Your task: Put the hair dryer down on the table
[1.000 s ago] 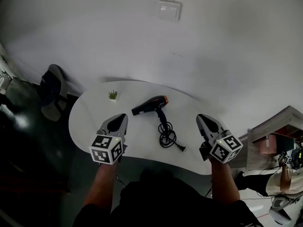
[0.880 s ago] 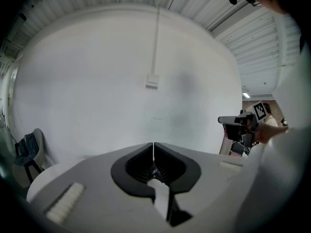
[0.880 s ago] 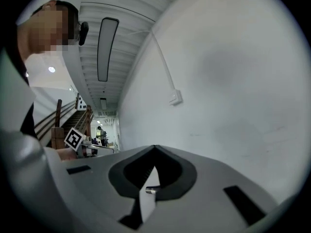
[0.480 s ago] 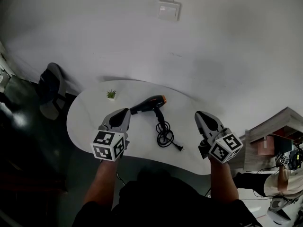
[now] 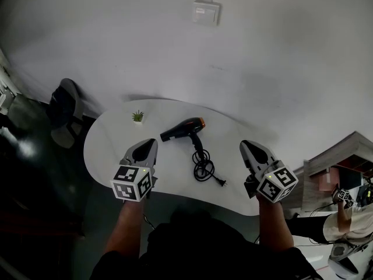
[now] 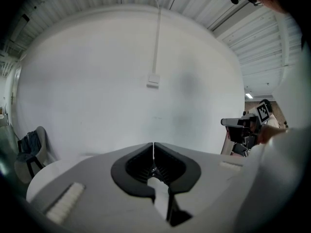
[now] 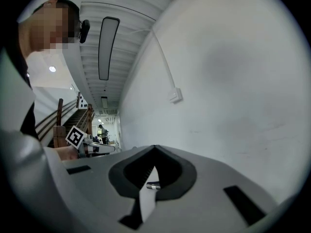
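A black hair dryer [image 5: 185,128] with an orange rear end lies on the white table [image 5: 111,134], nozzle pointing left. Its coiled black cord [image 5: 204,169] trails toward the front edge. My left gripper [image 5: 147,145] hovers over the table's front left, well apart from the dryer, its jaws shut with nothing in them. My right gripper [image 5: 249,147] hangs over the table's front right, also shut and holding nothing. Both gripper views look up at the white wall; the left gripper [image 6: 153,144] and right gripper [image 7: 154,147] each show the tips meeting. The dryer is not in either.
A small potted plant [image 5: 138,117] stands at the table's back left. A dark chair [image 5: 63,111] sits left of the table. A white wall box [image 5: 206,11] hangs above. Shelving and clutter [image 5: 341,174] lie to the right.
Both grippers have only drifted slightly. The hair dryer and cord stay in place on the table.
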Action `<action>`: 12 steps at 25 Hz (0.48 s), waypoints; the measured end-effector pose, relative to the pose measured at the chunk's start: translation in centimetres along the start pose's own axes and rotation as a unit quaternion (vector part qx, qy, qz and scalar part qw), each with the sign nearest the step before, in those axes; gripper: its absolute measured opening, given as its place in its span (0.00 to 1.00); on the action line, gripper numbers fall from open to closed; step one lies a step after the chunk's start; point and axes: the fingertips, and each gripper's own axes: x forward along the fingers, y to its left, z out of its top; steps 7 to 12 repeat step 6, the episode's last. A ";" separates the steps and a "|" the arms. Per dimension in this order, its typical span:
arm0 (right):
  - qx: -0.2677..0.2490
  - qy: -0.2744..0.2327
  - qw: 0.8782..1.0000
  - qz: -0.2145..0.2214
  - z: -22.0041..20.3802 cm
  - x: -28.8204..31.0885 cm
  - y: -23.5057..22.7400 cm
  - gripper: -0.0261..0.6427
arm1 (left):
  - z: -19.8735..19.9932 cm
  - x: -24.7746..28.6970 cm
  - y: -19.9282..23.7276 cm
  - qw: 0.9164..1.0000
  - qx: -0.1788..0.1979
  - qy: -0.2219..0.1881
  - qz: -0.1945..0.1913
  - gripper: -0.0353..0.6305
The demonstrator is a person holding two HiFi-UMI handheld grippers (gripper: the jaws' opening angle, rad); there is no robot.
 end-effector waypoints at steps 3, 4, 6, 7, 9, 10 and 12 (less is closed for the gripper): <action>0.002 -0.001 1.000 -0.004 0.0 -0.4 -0.4 0.06 | -0.2 -0.1 0.2 1.000 -0.002 0.002 0.004 0.08; 0.003 -0.001 1.000 -0.005 -0.1 -0.5 -0.5 0.06 | -0.2 -0.1 0.3 1.000 -0.003 0.002 0.005 0.08; 0.005 0.000 1.000 -0.006 -0.2 -0.5 -0.7 0.06 | 0.0 -0.1 0.3 1.000 -0.003 0.000 0.006 0.08; 0.005 0.000 1.000 -0.006 -0.2 -0.5 -0.7 0.06 | 0.0 -0.1 0.3 1.000 -0.003 0.000 0.006 0.08; 0.005 0.000 1.000 -0.006 -0.2 -0.5 -0.7 0.06 | 0.0 -0.1 0.3 1.000 -0.003 0.000 0.006 0.08; 0.005 0.000 1.000 -0.006 -0.2 -0.5 -0.7 0.06 | 0.0 -0.1 0.3 1.000 -0.003 0.000 0.006 0.08; 0.005 0.000 1.000 -0.006 -0.2 -0.5 -0.7 0.06 | 0.0 -0.1 0.3 1.000 -0.003 0.000 0.006 0.08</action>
